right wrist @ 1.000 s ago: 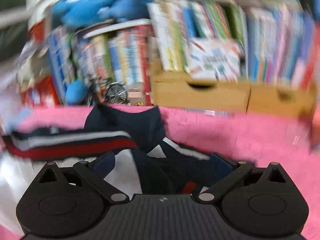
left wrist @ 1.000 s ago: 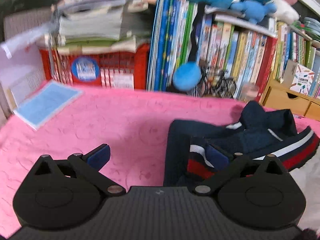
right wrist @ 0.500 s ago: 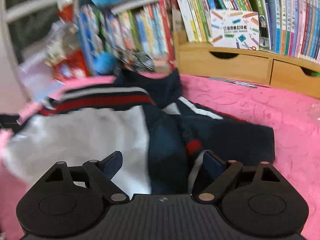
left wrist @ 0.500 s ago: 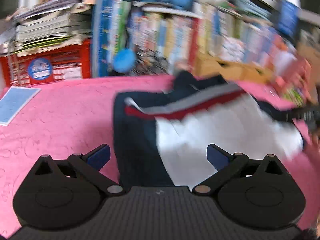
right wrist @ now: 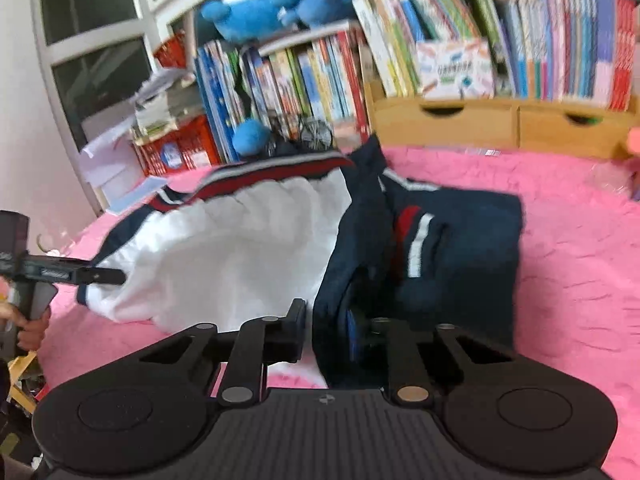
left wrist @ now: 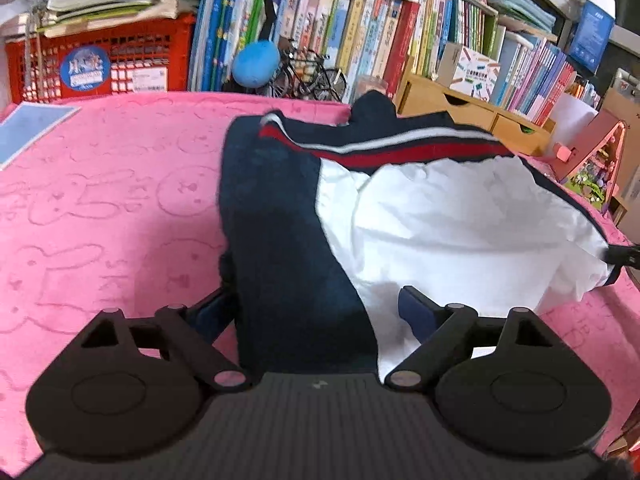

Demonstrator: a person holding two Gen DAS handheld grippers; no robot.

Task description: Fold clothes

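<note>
A: The right claw (right wrist: 328,332) is closing, its pads nipping the navy edge of the jacket (right wrist: 440,240) right at its tips. The left claw (left wrist: 312,312) is standing wide but closing too, straddling the navy panel with the cloth between its fingers, not pressed as far as I can tell.

B: So which step is being done?

A: Taking hold of the near hem, I am judging; the white lining (left wrist: 460,220) is lying face up beyond both claws, so no fold is being made yet. Next, both claws are needing a firm pinch before lifting the edge over, away from themselves.

B: And further out?

A: The jacket is spreading over a pink blanket (left wrist: 100,200) on the tabletop. Beyond it, books (left wrist: 360,32), a red crate (left wrist: 120,64), wooden drawers (right wrist: 500,124) and blue plush toys (right wrist: 272,4) are lining the back.
</note>
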